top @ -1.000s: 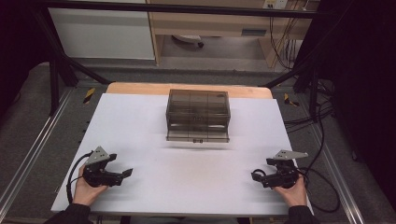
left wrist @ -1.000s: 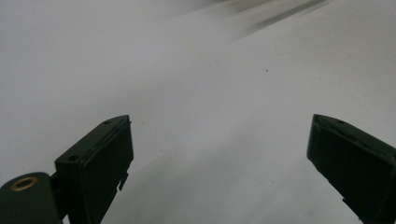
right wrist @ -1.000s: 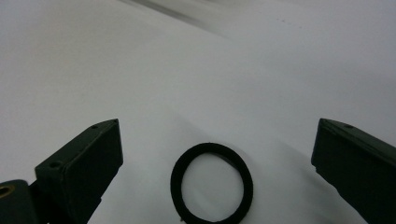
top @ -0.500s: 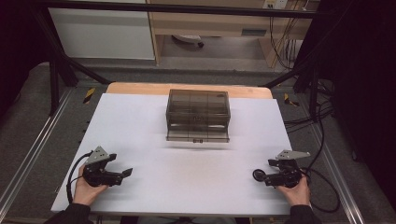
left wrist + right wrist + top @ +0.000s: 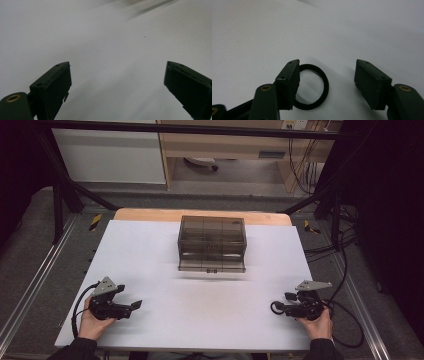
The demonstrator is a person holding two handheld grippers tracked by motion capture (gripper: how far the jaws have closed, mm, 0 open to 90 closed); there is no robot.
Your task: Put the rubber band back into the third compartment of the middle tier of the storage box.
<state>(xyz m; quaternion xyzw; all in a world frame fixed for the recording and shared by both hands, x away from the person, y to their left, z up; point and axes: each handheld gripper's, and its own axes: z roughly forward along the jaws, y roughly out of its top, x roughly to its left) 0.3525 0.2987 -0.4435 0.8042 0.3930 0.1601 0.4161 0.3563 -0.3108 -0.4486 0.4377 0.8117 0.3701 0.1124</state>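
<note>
A small black ring (image 5: 326,86) lies flat on the white table, and my right gripper (image 5: 327,75) stands open around it. The ring rests close to the left jaw, which covers part of it. From above, the ring (image 5: 273,308) sits just ahead of the right gripper (image 5: 286,305) near the table's front right. My left gripper (image 5: 135,305) is at the front left, and in its own view the left gripper (image 5: 117,75) is open with only bare table between its jaws. A smoky transparent box (image 5: 212,242) with inner compartments stands at the back middle.
The white table top (image 5: 200,310) stretches between both hands, with a wooden strip along its far edge. Cables (image 5: 345,320) trail off the right side. Dark frame bars and floor rails flank the table.
</note>
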